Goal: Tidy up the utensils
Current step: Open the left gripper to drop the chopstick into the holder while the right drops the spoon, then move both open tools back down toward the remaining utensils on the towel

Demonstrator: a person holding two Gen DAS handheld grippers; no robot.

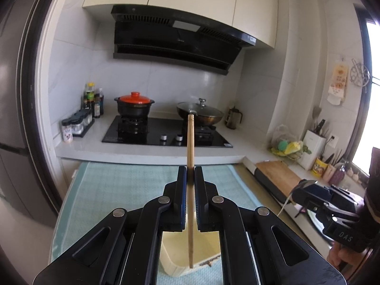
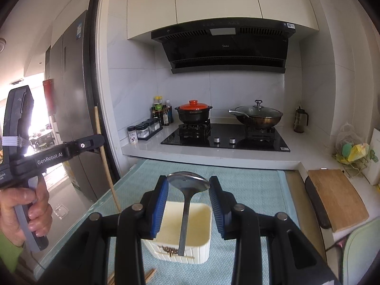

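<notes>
My left gripper (image 1: 190, 173) is shut on a wooden chopstick (image 1: 190, 142) that stands nearly upright, its lower tip above the cream box (image 1: 209, 249). In the right wrist view the left gripper (image 2: 97, 142) shows at the left, with the chopstick (image 2: 104, 156) held in a person's hand. My right gripper (image 2: 188, 185) holds a metal spoon (image 2: 187, 182) by its bowl between the blue pads (image 2: 163, 204); the handle hangs down over the cream box (image 2: 201, 237). The right gripper (image 1: 306, 190) with the spoon (image 1: 301, 186) shows at the right of the left wrist view.
The box sits on a teal mat (image 2: 249, 182). More chopsticks (image 2: 149, 274) lie on the mat near the front. A wooden cutting board (image 2: 337, 194) lies to the right. Behind are a hob (image 2: 225, 140) with an orange-lidded pot (image 2: 193, 114) and a wok (image 2: 257, 116).
</notes>
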